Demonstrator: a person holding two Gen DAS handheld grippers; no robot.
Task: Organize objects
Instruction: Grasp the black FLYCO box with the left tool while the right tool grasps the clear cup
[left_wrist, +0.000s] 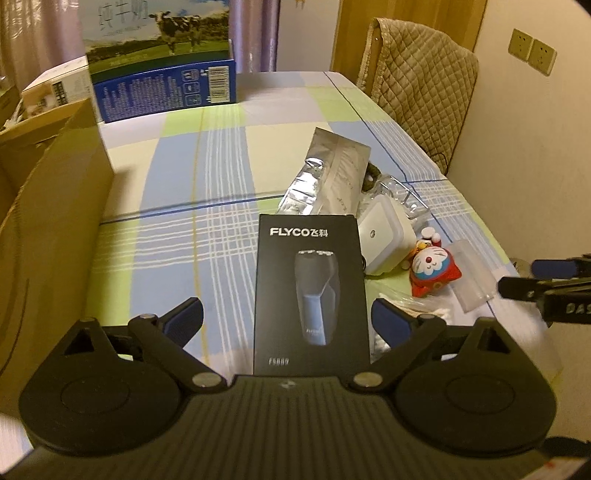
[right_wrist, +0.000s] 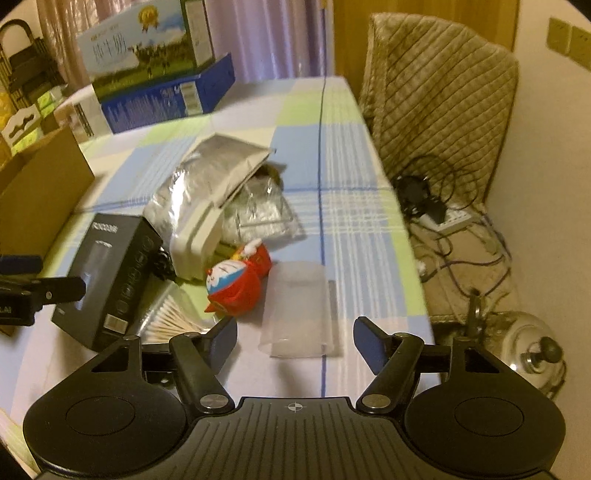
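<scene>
A black FLYCO shaver box (left_wrist: 311, 291) lies on the checked tablecloth between the wide-open fingers of my left gripper (left_wrist: 287, 317), not clamped. It also shows in the right wrist view (right_wrist: 110, 277). My right gripper (right_wrist: 295, 341) is open and empty, just before a clear plastic cup (right_wrist: 297, 308) lying on its side. A red and white Doraemon toy (right_wrist: 236, 282) lies left of the cup, also seen in the left wrist view (left_wrist: 432, 267). A silver foil bag (left_wrist: 328, 173), a white lidded container (left_wrist: 384, 236) and a pack of cotton swabs (right_wrist: 171, 319) lie nearby.
An open cardboard box (left_wrist: 55, 206) stands at the table's left. A blue and green milk carton (left_wrist: 162, 70) stands at the back. A chair with a quilted cover (right_wrist: 439, 99) is at the right. Cables (right_wrist: 443, 221) and a metal kettle (right_wrist: 524, 347) lie on the floor.
</scene>
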